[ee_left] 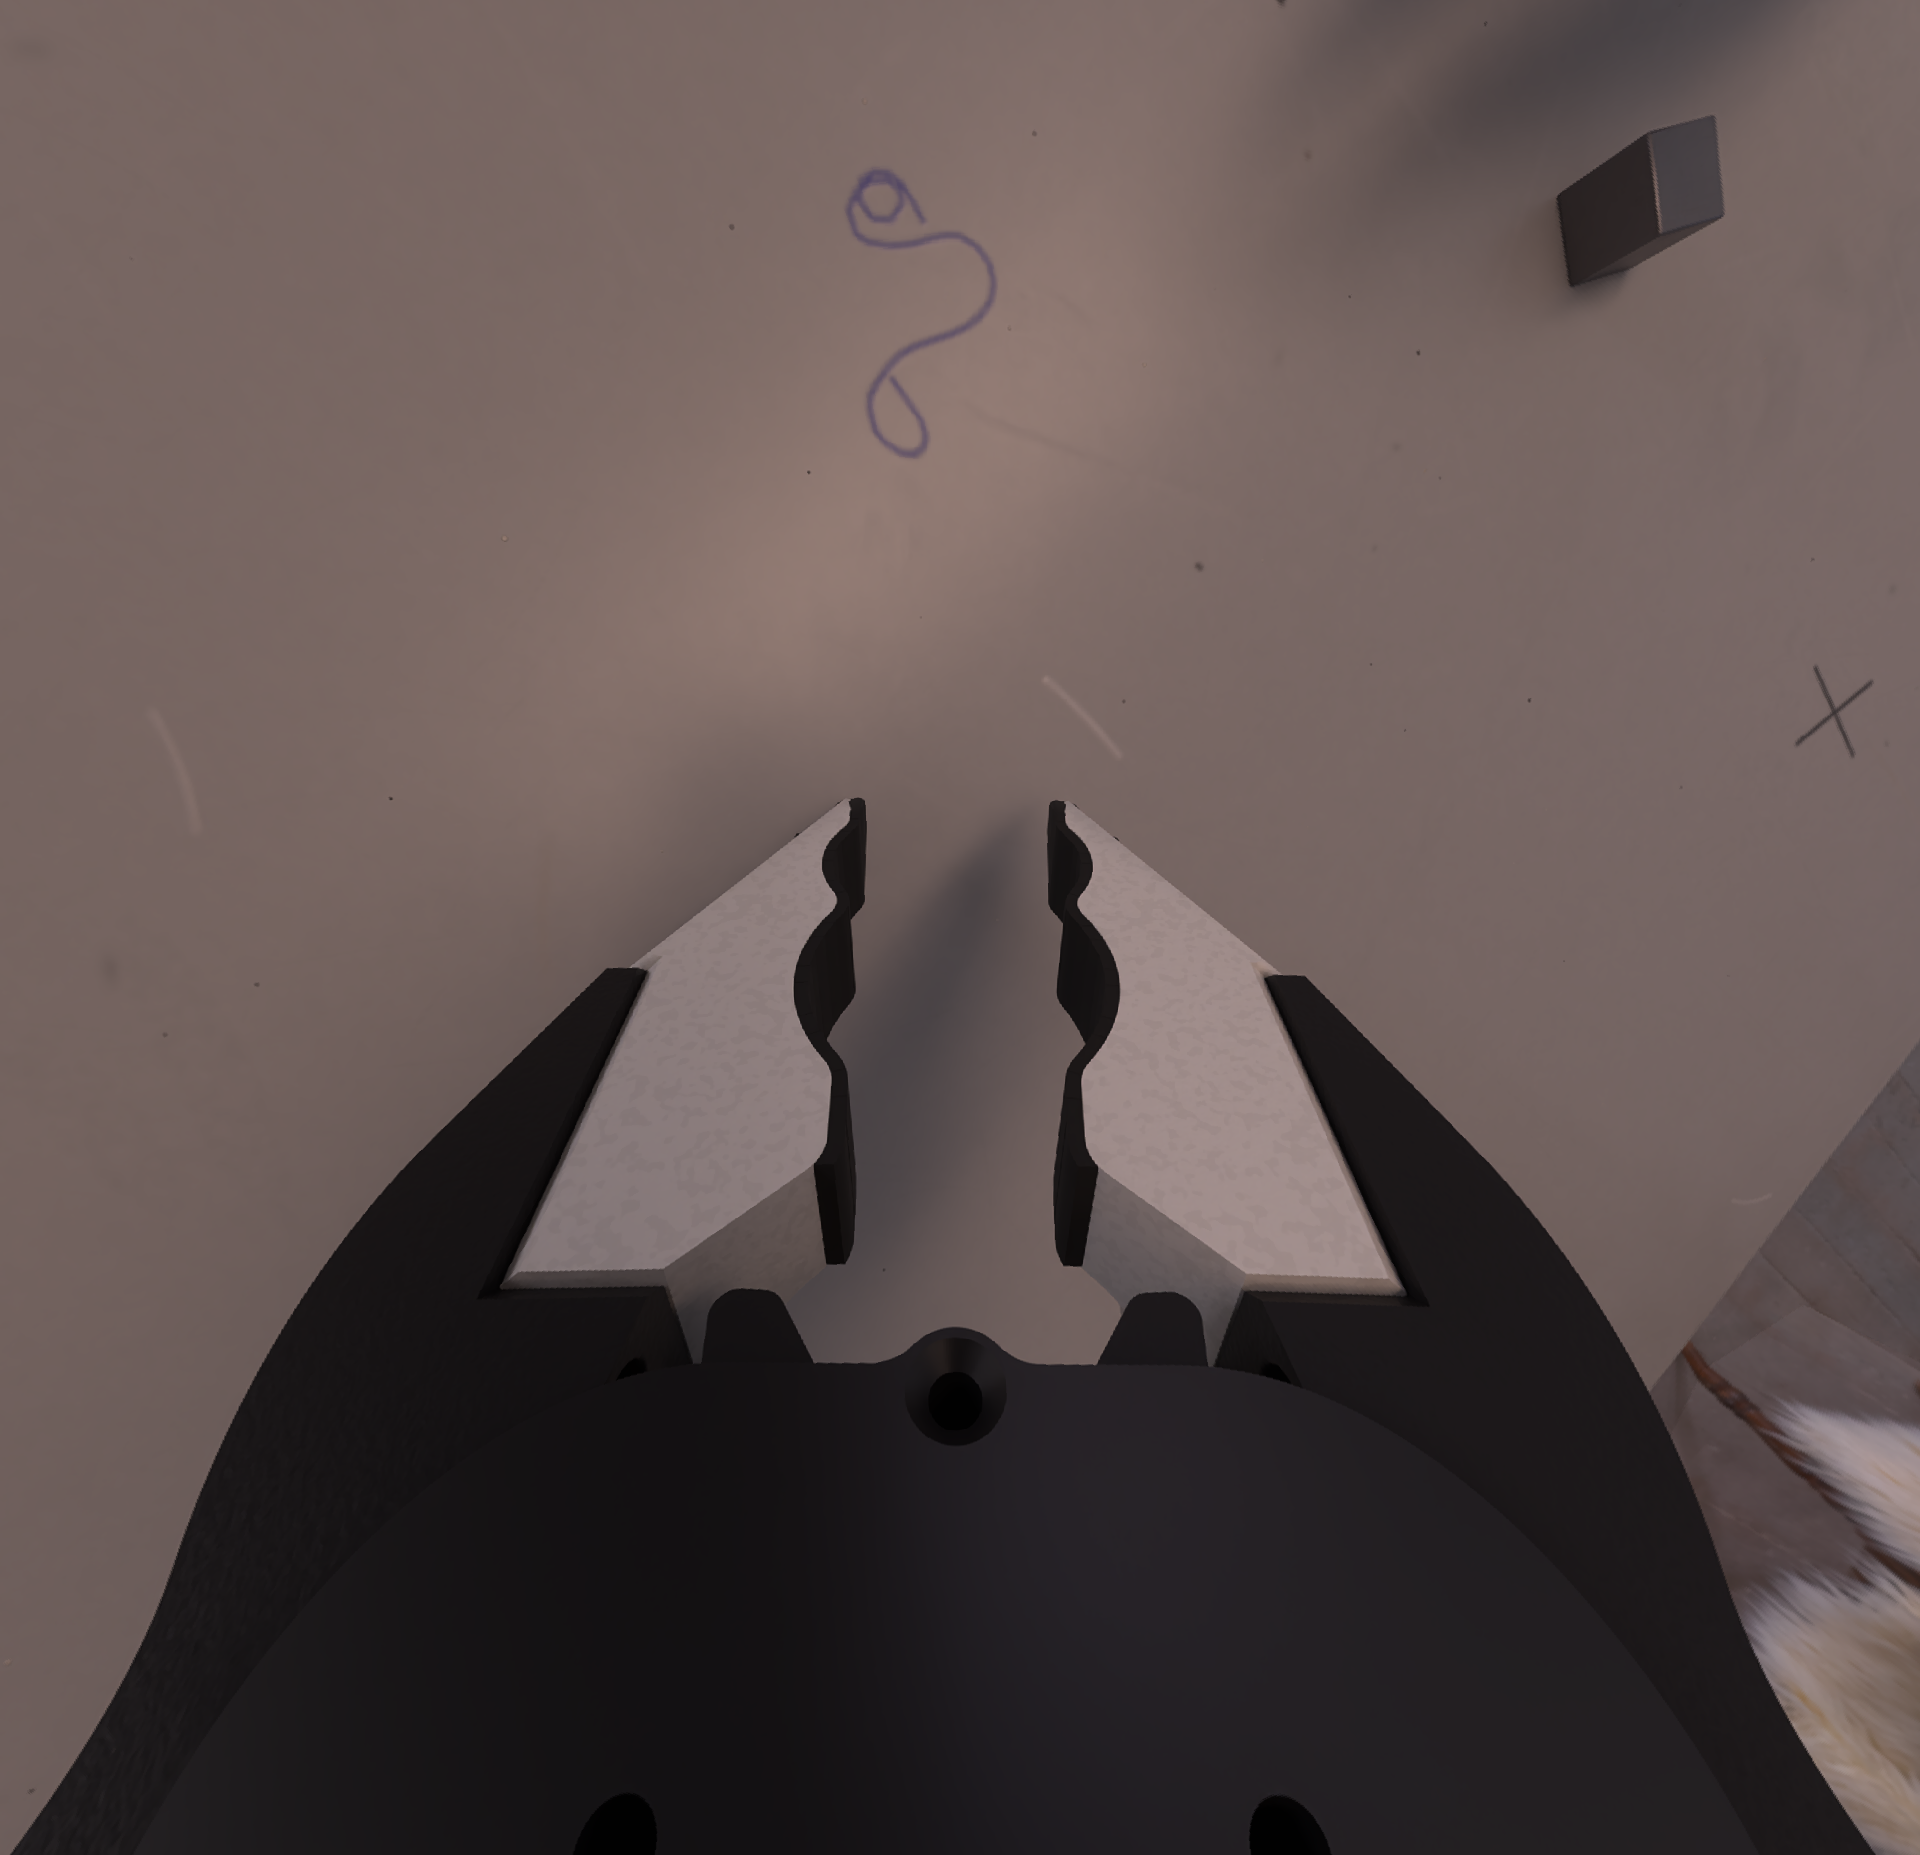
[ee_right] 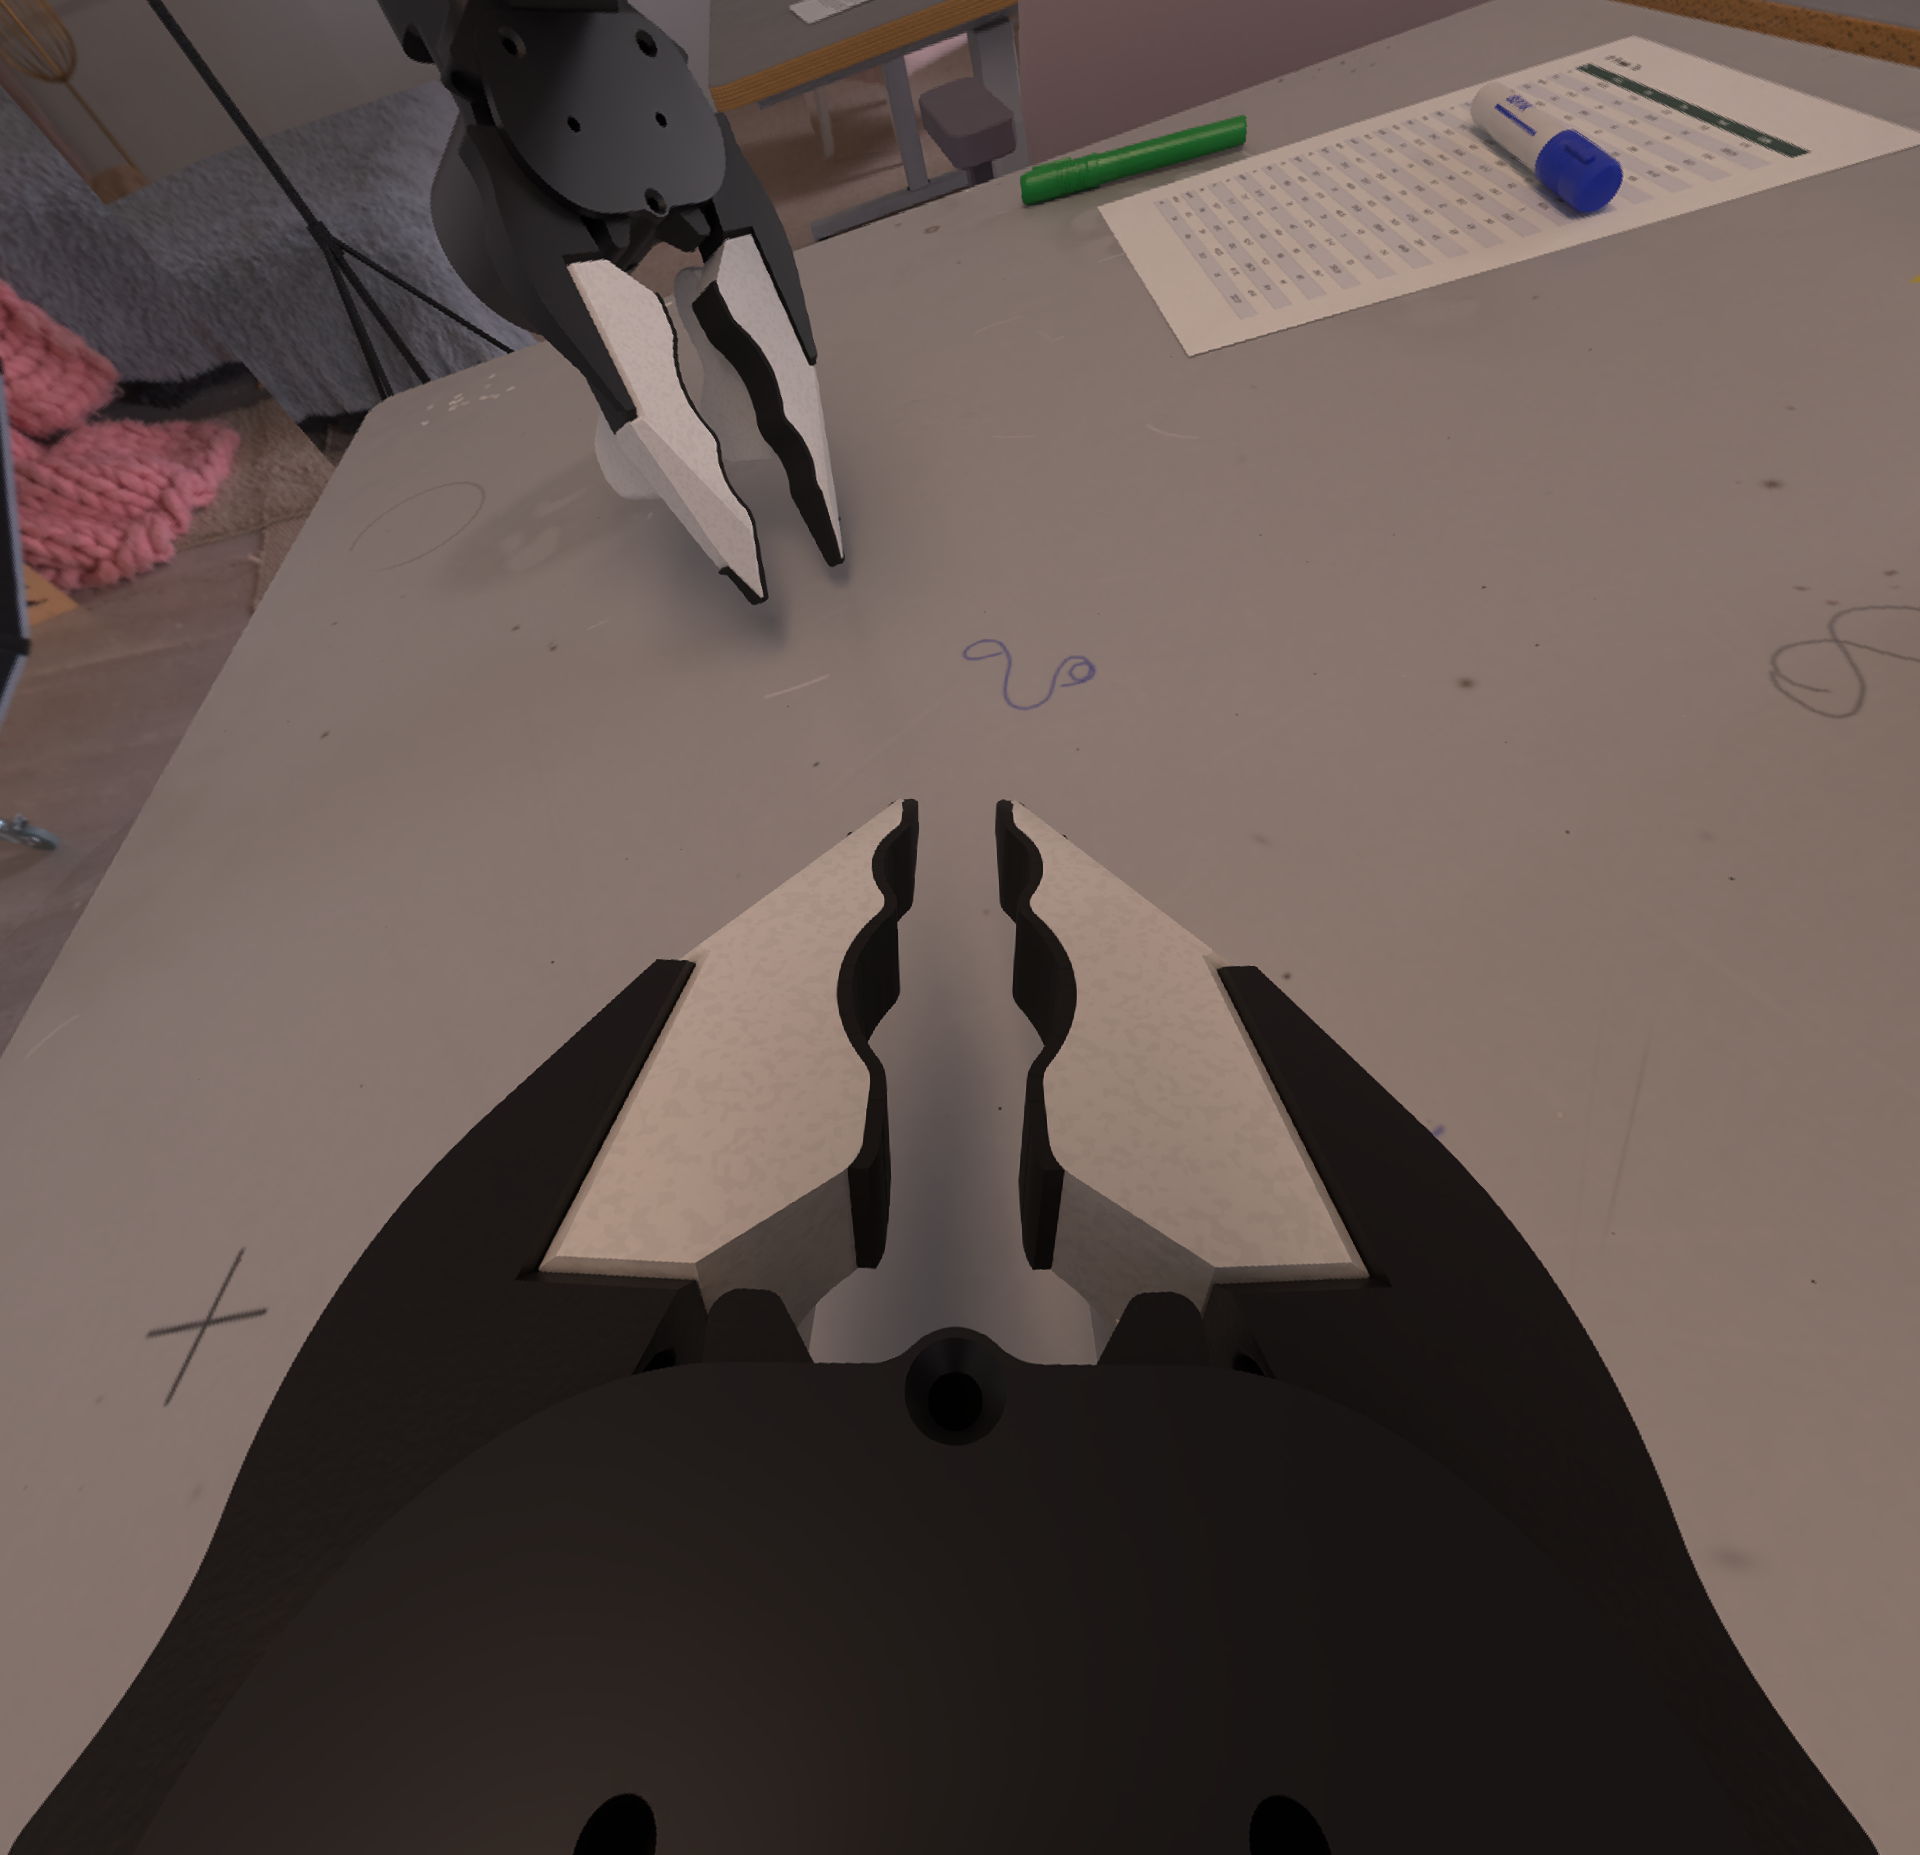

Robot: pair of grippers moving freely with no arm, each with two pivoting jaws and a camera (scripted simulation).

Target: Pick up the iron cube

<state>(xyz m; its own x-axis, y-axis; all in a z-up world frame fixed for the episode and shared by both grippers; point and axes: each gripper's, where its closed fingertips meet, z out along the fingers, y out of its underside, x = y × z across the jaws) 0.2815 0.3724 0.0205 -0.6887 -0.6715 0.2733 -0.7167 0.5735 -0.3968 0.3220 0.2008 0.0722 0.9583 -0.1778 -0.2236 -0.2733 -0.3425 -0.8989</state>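
Observation:
The iron cube is a small dark grey block on the grey table, at the upper right of the left wrist view. My left gripper is open and empty, low over the table, with the cube well ahead and to its right. It also shows in the right wrist view, pointing down at the table. My right gripper is empty, its jaws apart by a narrow gap, and it faces the left one. The cube does not show in the right wrist view.
A blue pen squiggle lies between the grippers. A green marker, a printed sheet and a glue stick lie at the far right. A white object is partly hidden behind the left gripper. The table edge is nearby.

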